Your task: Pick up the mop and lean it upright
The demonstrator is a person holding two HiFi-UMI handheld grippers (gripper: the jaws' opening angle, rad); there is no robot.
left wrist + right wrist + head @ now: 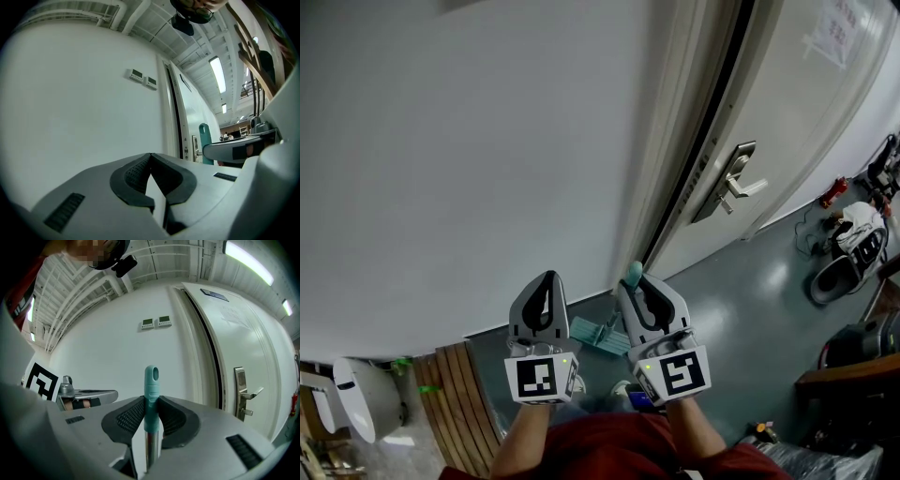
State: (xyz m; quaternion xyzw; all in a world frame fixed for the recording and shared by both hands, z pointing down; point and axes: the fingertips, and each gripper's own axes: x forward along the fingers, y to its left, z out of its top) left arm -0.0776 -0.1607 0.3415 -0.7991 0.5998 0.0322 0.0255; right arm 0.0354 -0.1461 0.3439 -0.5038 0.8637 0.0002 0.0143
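With the right gripper (151,403) fingers (129,418) pinching the mop (151,380) handle, upright between them (left gripper (150,157) fingers closed, empty), tip its top gently onto the wall (93,357) ahead before releasing.

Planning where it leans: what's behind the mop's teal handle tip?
Behind the teal tip: white wall, door frame to its right. The right claw blocks the view lower down.

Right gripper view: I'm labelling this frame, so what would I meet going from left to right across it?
left gripper → mop handle → door handle
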